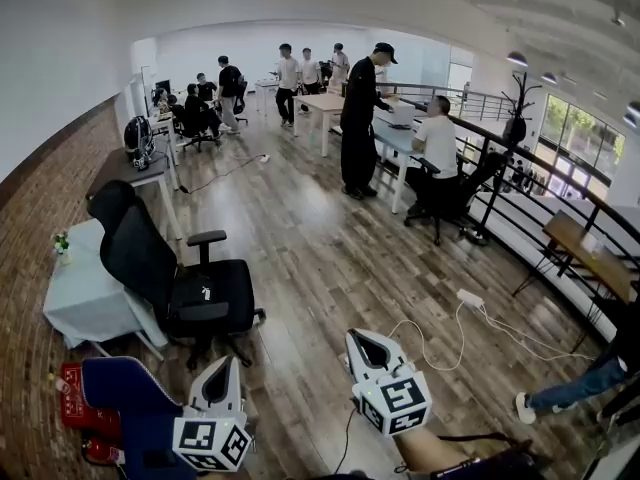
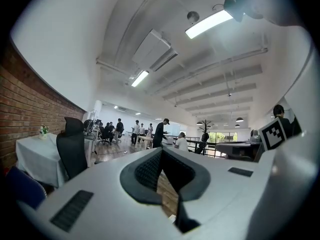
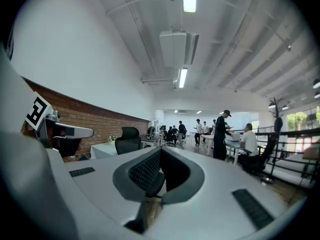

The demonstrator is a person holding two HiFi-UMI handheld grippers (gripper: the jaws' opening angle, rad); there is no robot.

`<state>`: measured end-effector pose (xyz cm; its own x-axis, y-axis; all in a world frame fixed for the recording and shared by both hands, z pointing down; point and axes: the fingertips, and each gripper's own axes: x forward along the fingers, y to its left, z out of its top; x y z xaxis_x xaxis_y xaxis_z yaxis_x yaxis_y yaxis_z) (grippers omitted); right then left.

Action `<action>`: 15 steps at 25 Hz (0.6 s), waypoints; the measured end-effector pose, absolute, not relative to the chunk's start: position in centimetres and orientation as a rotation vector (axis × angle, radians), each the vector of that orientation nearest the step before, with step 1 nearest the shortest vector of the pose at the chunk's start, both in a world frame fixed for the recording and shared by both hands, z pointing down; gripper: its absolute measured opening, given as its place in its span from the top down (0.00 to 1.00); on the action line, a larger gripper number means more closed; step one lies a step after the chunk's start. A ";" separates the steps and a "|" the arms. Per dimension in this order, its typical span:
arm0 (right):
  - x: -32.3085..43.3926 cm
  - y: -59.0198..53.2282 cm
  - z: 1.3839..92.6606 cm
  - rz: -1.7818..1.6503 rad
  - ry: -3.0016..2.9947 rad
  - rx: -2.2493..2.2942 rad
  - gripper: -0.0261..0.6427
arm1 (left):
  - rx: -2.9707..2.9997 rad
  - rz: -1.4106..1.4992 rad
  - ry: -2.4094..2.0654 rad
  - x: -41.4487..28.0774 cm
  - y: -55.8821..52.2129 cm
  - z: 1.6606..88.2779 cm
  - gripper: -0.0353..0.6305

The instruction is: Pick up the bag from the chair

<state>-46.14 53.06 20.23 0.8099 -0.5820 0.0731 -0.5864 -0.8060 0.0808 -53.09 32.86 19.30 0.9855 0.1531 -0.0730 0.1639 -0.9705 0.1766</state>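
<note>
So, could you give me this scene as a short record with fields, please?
left gripper: shut, empty, held level
right gripper: shut, empty, held level
black office chair: ahead of left gripper, beside white-covered table
bag: probably the dark shape on that chair; unclear
task: bag not yet reached

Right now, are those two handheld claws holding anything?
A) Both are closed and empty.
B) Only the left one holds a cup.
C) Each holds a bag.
A: the left gripper and the right gripper each show their jaws closed together with nothing between them.
</note>
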 end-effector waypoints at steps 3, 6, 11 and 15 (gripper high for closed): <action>-46.2 52.6 20.5 0.077 -0.933 2.893 0.94 | 2.947 -0.084 0.240 -53.2 32.3 19.4 0.93; -46.3 52.0 20.2 0.064 -0.937 2.886 0.94 | 2.947 -0.082 0.243 -53.3 31.9 19.3 0.93; -47.0 49.7 20.7 0.059 -0.959 2.879 0.94 | 2.943 -0.081 0.253 -53.6 29.8 20.1 0.93; -47.6 47.9 21.0 0.042 -0.947 2.897 0.94 | 2.943 -0.075 0.291 -54.0 27.7 20.7 0.93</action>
